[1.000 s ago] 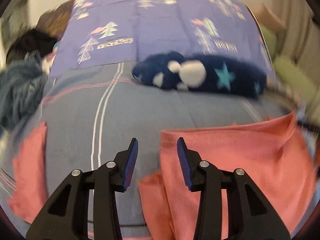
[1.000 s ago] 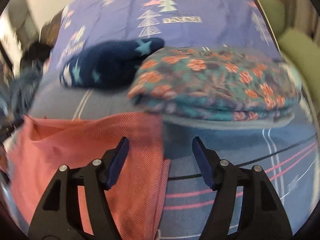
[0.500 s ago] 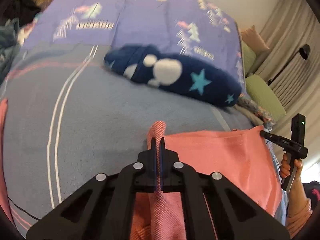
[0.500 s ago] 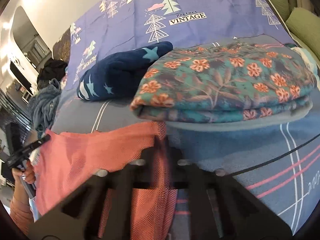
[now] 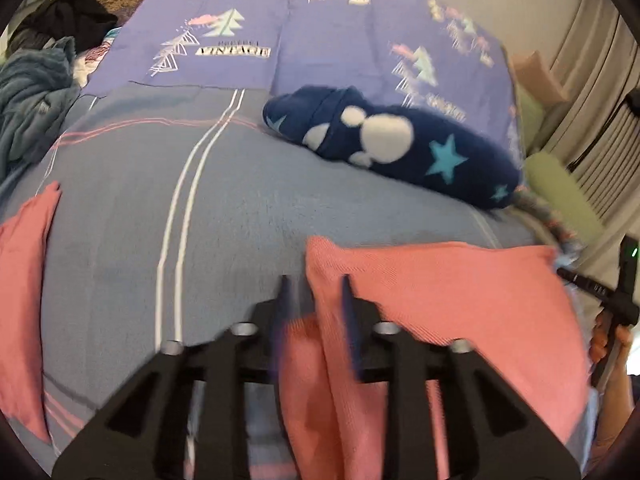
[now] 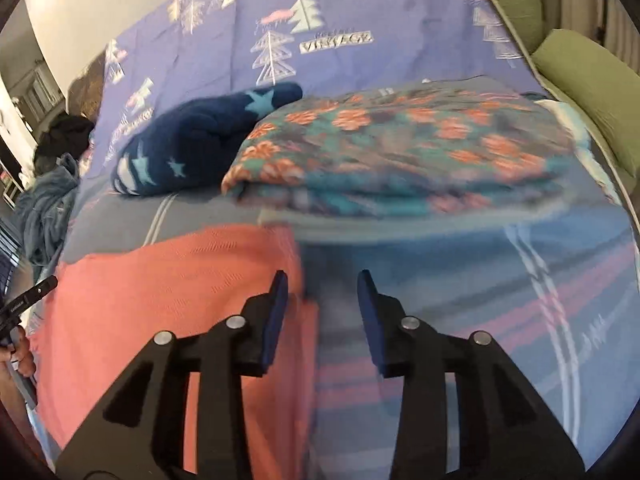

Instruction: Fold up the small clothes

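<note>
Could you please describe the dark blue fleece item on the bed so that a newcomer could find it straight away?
Start at the purple tree-print sheet. At its near edge, beside the folded floral stack, lies the navy fleece bundle. Only it carries pale blue stars and white blobs.

The pink garment (image 5: 460, 292) was a thin woven cloth with a fine diagonal rib, matt. The grey-blue blanket (image 5: 248, 208) under it looked soft and slightly fuzzy. The navy item with stars (image 5: 400, 148) was thick fleece. The floral folded cloth (image 6: 400, 148) looked smooth. The left gripper (image 5: 314, 300) was matt black plastic with shiny metal screws and blue pads (image 5: 349, 304).
</note>
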`<state>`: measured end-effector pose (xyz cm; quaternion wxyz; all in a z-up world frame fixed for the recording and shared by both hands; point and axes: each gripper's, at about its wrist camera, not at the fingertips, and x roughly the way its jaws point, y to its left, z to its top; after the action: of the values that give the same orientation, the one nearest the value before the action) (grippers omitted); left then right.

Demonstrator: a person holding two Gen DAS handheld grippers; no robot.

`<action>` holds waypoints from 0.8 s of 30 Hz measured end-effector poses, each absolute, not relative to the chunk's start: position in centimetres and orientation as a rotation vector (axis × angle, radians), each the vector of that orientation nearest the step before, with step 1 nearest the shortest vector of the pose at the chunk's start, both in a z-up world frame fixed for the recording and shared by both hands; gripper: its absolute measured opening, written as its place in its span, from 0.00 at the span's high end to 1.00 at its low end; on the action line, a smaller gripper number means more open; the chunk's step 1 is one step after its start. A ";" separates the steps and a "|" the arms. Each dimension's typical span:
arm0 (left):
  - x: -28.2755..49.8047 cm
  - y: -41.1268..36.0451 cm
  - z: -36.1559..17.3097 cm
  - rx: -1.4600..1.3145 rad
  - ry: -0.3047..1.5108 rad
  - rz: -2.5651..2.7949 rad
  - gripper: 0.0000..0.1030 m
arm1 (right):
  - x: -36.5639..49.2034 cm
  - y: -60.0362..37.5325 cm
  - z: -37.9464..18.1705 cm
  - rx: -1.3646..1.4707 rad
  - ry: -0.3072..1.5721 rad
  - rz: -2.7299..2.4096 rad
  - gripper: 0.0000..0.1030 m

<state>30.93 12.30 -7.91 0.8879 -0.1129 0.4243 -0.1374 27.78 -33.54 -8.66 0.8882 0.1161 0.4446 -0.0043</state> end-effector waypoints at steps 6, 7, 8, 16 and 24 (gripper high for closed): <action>20.8 15.9 -5.6 -0.327 0.796 -0.322 0.60 | 15.2 -36.5 -7.7 0.301 0.891 0.034 0.62; 19.1 16.4 -5.7 -0.343 0.797 -0.320 0.60 | 12.8 -36.9 -8.0 0.338 0.894 0.042 0.62; 16.8 16.9 -6.0 -0.370 0.804 -0.314 0.60 | 11.2 -36.9 -8.3 0.366 0.898 0.046 0.62; 6.9 15.4 -8.7 -0.492 0.867 -0.419 0.40 | 3.0 -34.2 -9.0 0.569 0.878 0.187 0.48; 8.9 14.9 -9.4 -0.526 0.811 -0.306 0.48 | 3.4 -31.4 -9.6 0.633 0.916 0.234 0.46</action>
<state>8.86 14.91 -9.37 0.8742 -0.2517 0.3886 -0.1467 3.39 -31.40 -9.57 0.8425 0.2995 0.4338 0.1107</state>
